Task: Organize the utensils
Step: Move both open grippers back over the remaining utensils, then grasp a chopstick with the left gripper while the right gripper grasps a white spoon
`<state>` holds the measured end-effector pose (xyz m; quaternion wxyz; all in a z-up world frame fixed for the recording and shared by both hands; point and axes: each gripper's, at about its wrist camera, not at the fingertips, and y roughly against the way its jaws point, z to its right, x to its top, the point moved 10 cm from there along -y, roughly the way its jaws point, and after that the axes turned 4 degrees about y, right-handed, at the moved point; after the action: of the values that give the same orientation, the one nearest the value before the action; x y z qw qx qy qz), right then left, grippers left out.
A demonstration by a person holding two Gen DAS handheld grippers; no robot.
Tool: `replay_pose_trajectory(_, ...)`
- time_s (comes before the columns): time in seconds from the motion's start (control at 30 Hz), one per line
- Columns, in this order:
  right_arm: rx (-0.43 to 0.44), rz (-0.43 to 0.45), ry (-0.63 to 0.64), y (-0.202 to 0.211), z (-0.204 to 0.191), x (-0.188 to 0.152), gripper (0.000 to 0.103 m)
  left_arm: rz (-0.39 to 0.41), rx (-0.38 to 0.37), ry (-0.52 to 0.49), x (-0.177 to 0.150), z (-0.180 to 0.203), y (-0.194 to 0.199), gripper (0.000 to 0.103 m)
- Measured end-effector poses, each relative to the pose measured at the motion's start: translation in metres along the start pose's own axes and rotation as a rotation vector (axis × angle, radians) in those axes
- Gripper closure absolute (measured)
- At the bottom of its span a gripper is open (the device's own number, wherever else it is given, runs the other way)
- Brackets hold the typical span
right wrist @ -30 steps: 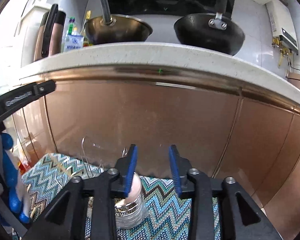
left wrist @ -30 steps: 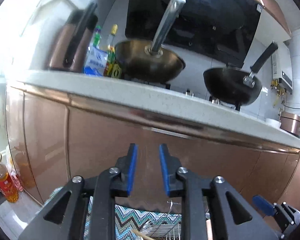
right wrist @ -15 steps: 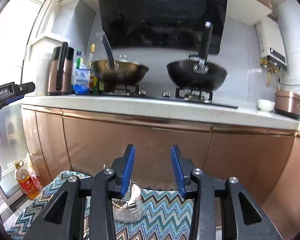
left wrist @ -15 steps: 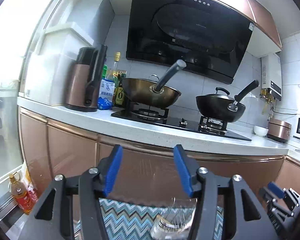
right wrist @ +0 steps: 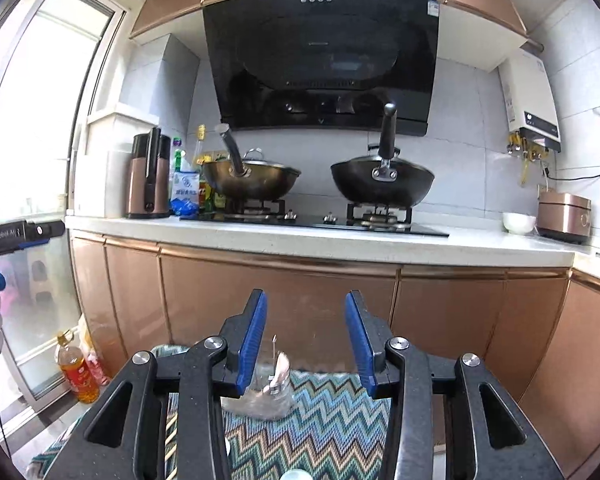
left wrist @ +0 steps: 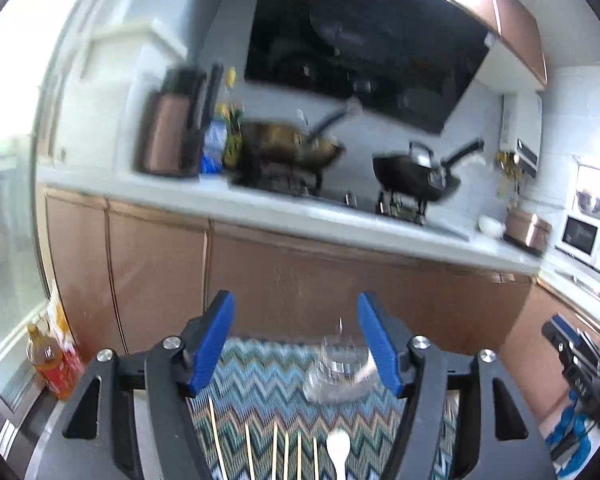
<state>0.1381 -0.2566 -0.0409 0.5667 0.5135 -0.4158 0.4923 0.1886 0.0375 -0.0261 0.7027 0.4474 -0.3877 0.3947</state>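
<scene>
Chopsticks [left wrist: 274,456] lie side by side on the near part of the zigzag mat [left wrist: 260,376], with a white spoon [left wrist: 337,450] just to their right, all pointing away toward a clear jar [left wrist: 338,376] that stands farther back and right of centre. In the right wrist view the jar [right wrist: 266,394] already seems to hold a spoon or two, though glare and glass make the count unclear. Both claws are released and grasp nothing: the left gripper [left wrist: 294,340] hangs above the near utensils with its fingers spread wide, and the right gripper [right wrist: 306,336] hovers over the far side of the mat, jar just left of its centreline. Sorting looks barely begun, since most pieces are on the mat. The left view is smeared by motion, so a fast descent could land the fingers across several thin sticks at once and scatter or roll them. The sticks lie close together, so pinching one alone may drag its neighbour. The jar looks light and narrow; a bump from either claw, or a stick poked against its rim, could tip it over.
</scene>
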Motion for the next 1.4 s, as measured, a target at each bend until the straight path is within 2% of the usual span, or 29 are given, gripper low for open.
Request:
replay_pose_trajectory(0.23, 0.089, -0.132, -0.025, -0.016, -0.011, -0.048, 0.062, -0.266, -0.05, -0.014, -0.081, -0.004, -0.042, 0.041)
replay_pose_trajectory(0.43, 0.215, -0.314, -0.076, -0.053, -0.029, -0.108, 0.068, -0.532, -0.089, -0.011, -0.161, -0.001, -0.088, 0.043)
replay_pose_trajectory(0.63, 0.338, -0.493, -0.122, -0.088, -0.053, -0.17, 0.074, -0.728, -0.103, 0.026, -0.22, -0.002, -0.133, 0.056)
replay_pose_trajectory(0.8, 0.415, -0.6, -0.16, -0.117, -0.067, -0.207, 0.076, -0.82, -0.081, 0.021, -0.25, -0.006, -0.165, 0.065)
replay_pose_trajectory(0.97, 0.46, -0.657, -0.15, -0.141, -0.082, -0.231, 0.077, -0.882, -0.059, 0.0, -0.265, -0.013, -0.186, 0.076)
replay_pose_trajectory(1.2, 0.501, -0.713, -0.147, -0.16, -0.096, -0.256, 0.077, -0.948, -0.029, -0.031, -0.285, -0.019, -0.204, 0.08)
replay_pose_trajectory(1.4, 0.548, -0.762, -0.143, -0.174, -0.112, -0.27, 0.077, -0.984, 0.003, -0.035, -0.294, -0.027, -0.214, 0.086)
